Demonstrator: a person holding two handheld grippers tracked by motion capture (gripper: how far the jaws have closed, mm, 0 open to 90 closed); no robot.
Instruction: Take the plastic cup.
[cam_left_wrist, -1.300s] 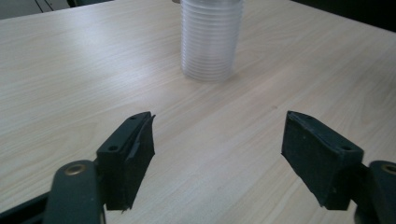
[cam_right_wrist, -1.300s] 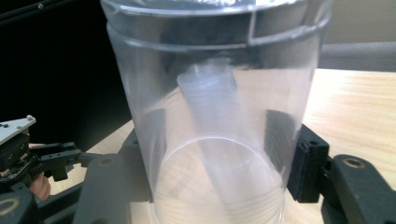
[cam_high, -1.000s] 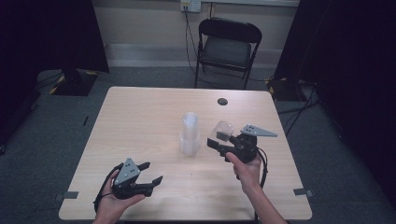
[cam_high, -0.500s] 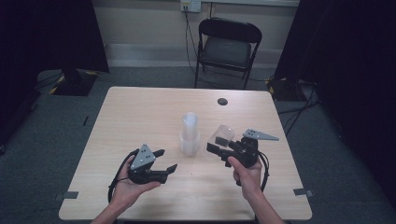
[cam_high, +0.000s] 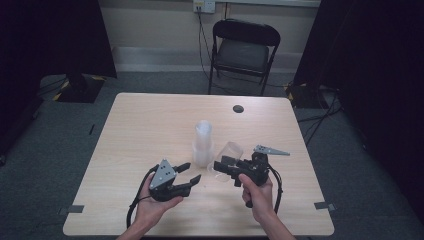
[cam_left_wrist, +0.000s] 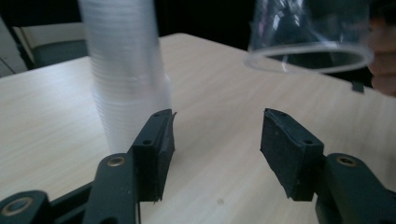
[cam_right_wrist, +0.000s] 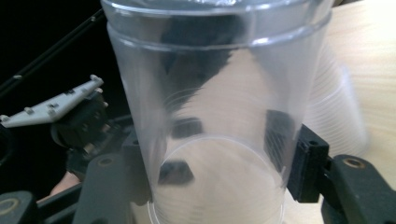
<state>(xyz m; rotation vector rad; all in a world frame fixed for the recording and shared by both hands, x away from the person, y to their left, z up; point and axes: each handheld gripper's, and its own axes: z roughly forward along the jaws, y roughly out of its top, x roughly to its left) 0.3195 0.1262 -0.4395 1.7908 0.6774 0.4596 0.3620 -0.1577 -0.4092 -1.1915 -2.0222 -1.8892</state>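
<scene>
A black folding chair (cam_high: 244, 50) stands on the grey carpet (cam_high: 60, 135) beyond the far edge of the bench (cam_high: 150, 125) — a pale wood-grain top. A small dark round disc (cam_high: 238, 108) lies near its far right corner. Behind the chair, a cable (cam_high: 202, 35) hangs from a wall outlet (cam_high: 204, 5). Dark curtains (cam_high: 50, 35) flank both sides — tape marks (cam_high: 75, 208) sit on the floor.

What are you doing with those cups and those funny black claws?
A person holds a claw-like gripper in each hand at a wooden table. The right gripper is clamped on one clear plastic cup, lifted off the table beside a stack of cups. The left gripper holds nothing; its jaws have just been closing a little, with only air between them, pointing toward the stack and the held cup.
</scene>
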